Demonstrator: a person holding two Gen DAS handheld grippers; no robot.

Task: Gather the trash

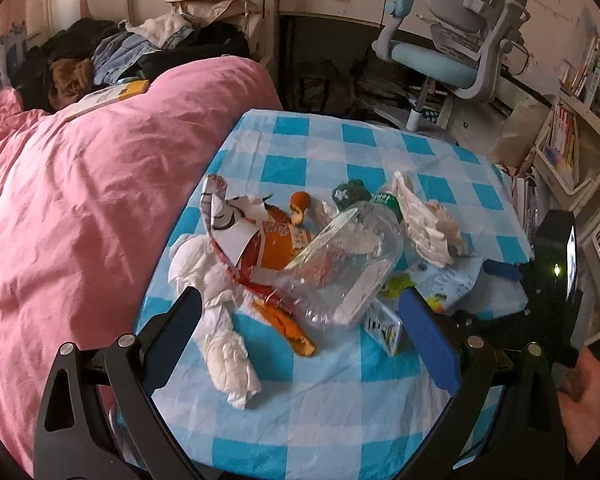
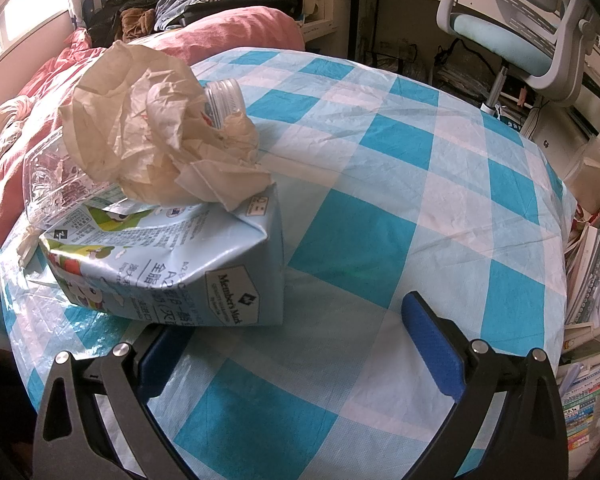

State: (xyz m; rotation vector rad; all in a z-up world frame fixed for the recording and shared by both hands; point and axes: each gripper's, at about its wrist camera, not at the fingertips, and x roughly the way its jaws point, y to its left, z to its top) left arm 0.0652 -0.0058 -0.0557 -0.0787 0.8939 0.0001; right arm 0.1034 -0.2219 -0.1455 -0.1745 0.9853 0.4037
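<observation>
A trash pile lies on the blue-checked tablecloth (image 1: 324, 408). In the left wrist view, a crushed clear plastic bottle (image 1: 340, 264) lies in the middle. Around it are a white tissue (image 1: 224, 332), orange peel (image 1: 290, 326), a torn red-and-white wrapper (image 1: 236, 224) and a crumpled tissue (image 1: 424, 220). My left gripper (image 1: 300, 304) is open, hovering just before the bottle. In the right wrist view, a light-blue milk carton (image 2: 180, 272) lies flat with a crumpled tissue (image 2: 148, 140) and the bottle's capped neck (image 2: 224, 98) on top. My right gripper (image 2: 288, 320) is open; its left finger sits at the carton's near edge.
A pink duvet (image 1: 80, 208) borders the table's left side, with piled clothes (image 1: 112, 52) behind. A blue-and-grey office chair (image 1: 452, 52) stands beyond the far edge. Bookshelves (image 1: 572, 128) and stacked books (image 2: 588, 392) crowd the right. A hand (image 1: 580, 392) holds the right gripper's body.
</observation>
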